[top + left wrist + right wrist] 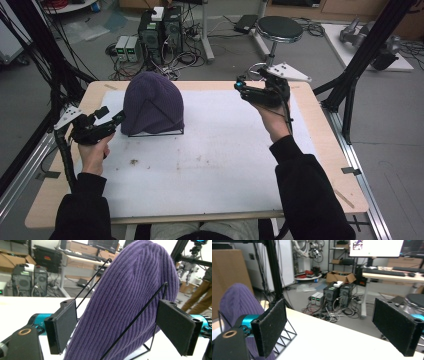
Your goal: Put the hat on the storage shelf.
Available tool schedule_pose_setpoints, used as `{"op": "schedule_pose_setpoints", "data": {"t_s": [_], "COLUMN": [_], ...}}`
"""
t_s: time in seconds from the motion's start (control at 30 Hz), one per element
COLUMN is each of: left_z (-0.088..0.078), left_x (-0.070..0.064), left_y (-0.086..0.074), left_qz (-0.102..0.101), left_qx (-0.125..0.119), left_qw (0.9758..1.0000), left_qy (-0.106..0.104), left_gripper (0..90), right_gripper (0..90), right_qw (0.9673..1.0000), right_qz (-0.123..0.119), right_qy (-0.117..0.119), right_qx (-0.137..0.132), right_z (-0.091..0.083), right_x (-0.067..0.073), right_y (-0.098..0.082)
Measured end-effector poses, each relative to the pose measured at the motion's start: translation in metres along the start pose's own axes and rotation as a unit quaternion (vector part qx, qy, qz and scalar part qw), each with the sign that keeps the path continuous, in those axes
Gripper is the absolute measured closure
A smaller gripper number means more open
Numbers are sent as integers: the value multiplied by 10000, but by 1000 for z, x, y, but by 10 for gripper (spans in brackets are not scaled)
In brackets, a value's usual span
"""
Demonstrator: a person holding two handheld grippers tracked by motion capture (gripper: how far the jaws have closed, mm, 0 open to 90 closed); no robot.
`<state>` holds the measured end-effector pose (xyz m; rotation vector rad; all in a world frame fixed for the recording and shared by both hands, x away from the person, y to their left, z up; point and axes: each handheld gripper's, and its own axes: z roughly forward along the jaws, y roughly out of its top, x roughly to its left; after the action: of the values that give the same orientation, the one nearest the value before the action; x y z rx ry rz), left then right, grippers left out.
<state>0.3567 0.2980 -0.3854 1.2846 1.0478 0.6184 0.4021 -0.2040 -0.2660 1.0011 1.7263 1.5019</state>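
White mat (210,165) covers the table (327,145). At left, left gripper (118,119) sits just beside the purple hat (152,102), jaws spread, nothing clamped. Hat is draped over a wire stand (155,133) on the mat's rear left. At right, right gripper (239,86) hangs well apart, jaws spread and empty.

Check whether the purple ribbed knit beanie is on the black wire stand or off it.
On: the purple ribbed knit beanie drapes over the black wire stand.
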Motion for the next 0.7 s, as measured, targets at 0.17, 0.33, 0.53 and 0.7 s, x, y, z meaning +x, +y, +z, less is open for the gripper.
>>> {"op": "schedule_pose_setpoints", "data": {"t_s": [0.17,0.33,0.53,0.7], "left_z": [-2,-6,-13,-16], "left_x": [-6,-6,-7,-10], "left_y": [-1,-3,-3,-2], "left_qz": [14,132,143,228], "left_qx": [-99,-15,-109,-145], "left_qw": [9999,9998,9996,9992], "left_qy": [75,150,232,280], "left_gripper": [178,172,172,172], "right_gripper": [117,118,120,120], "right_qw": [10000,10000,9997,9993], "right_qz": [-16,-14,93,140], "right_qy": [-26,-72,-199,-335], "right_qx": [-22,11,-57,-71], "right_z": [-21,-34,-45,-55], "right_x": [-12,-21,-29,-34], "right_y": [-18,-35,-49,-58]}}
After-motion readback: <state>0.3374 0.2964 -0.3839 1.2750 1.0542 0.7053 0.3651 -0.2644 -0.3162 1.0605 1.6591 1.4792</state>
